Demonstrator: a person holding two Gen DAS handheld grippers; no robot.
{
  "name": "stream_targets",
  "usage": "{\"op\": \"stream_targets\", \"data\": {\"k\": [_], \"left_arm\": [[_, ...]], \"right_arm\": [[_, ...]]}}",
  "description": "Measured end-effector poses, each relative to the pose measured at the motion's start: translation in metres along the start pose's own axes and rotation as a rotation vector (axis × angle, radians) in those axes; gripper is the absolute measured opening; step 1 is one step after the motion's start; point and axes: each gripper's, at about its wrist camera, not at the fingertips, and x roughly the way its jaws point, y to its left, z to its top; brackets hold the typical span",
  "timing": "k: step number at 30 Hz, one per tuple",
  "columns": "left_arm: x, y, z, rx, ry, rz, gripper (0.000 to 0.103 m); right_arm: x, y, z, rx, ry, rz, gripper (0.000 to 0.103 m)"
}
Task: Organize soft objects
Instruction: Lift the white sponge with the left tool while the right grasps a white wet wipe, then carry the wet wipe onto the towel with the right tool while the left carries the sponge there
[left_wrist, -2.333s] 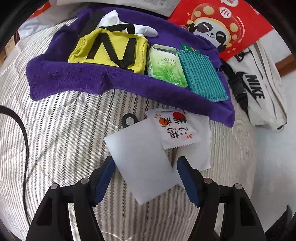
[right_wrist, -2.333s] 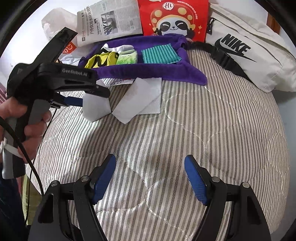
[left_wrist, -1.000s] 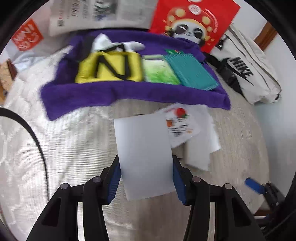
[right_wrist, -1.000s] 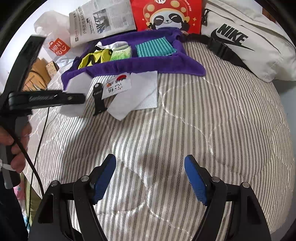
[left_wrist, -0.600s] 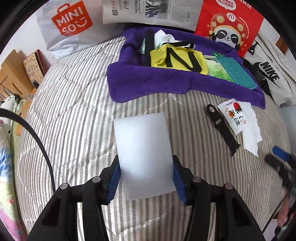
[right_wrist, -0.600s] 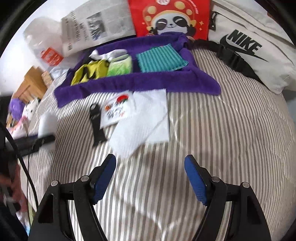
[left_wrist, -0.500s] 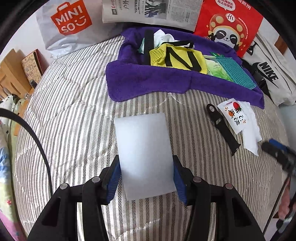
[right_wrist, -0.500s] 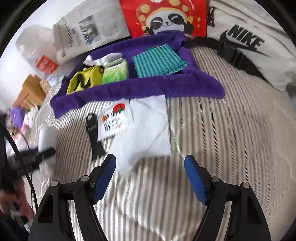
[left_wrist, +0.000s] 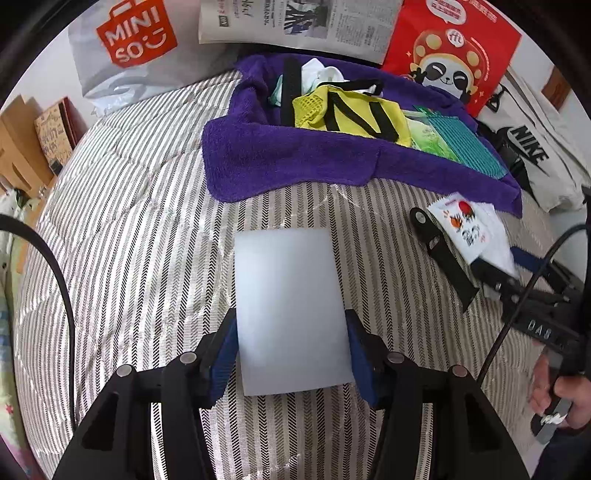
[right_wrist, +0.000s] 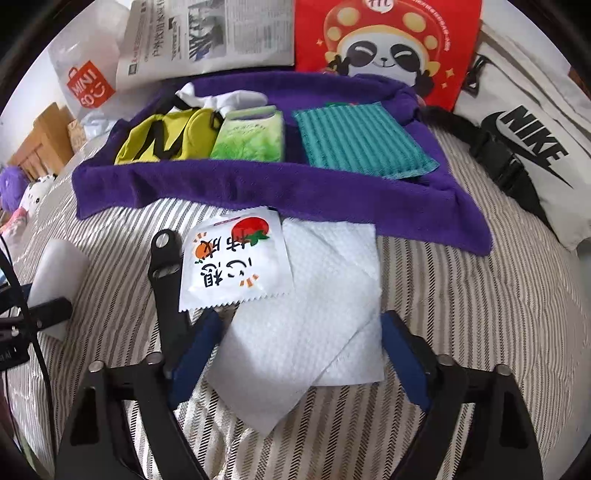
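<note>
On the purple towel (right_wrist: 258, 184) the yellow pouch (right_wrist: 166, 142), green tissue pack (right_wrist: 247, 138) and teal cloth (right_wrist: 362, 142) already lie in a row. The left tool (left_wrist: 291, 354) grips a white sponge (left_wrist: 290, 302) over the bed (left_wrist: 129, 221). The right tool (right_wrist: 295, 354), jaws open, straddles the paper towel (right_wrist: 314, 317); the snack packet (right_wrist: 232, 258) also waits.
</note>
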Motion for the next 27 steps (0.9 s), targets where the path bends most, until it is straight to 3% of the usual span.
{"op": "stream_targets", "data": {"k": [3, 4, 5, 8, 15, 22, 27], "left_arm": [[0.001, -0.007, 0.0, 0.025, -0.009, 0.019, 0.053], [0.001, -0.007, -0.001, 0.026, -0.013, 0.019, 0.054], [0.001, -0.007, -0.001, 0.026, -0.015, 0.017, 0.054], [-0.001, -0.005, 0.0, 0.02, -0.023, 0.003, 0.054], [-0.003, 0.002, -0.003, 0.008, -0.07, -0.031, 0.049], [-0.018, 0.029, -0.006, -0.098, -0.078, -0.148, 0.048], [-0.029, 0.029, -0.005, -0.107, -0.071, -0.131, 0.048]], "right_arm": [[-0.003, -0.004, -0.001, 0.002, -0.024, -0.002, 0.045], [-0.006, -0.005, -0.002, -0.002, -0.029, 0.0, 0.026], [-0.008, -0.008, -0.003, -0.005, -0.03, 0.007, 0.014], [-0.014, -0.022, -0.008, -0.007, -0.016, 0.015, 0.009], [-0.026, -0.045, -0.03, 0.085, 0.015, 0.108, 0.008], [-0.039, -0.045, -0.04, 0.094, 0.031, 0.11, 0.008], [-0.054, -0.048, -0.042, 0.104, 0.021, 0.132, 0.008]]}}
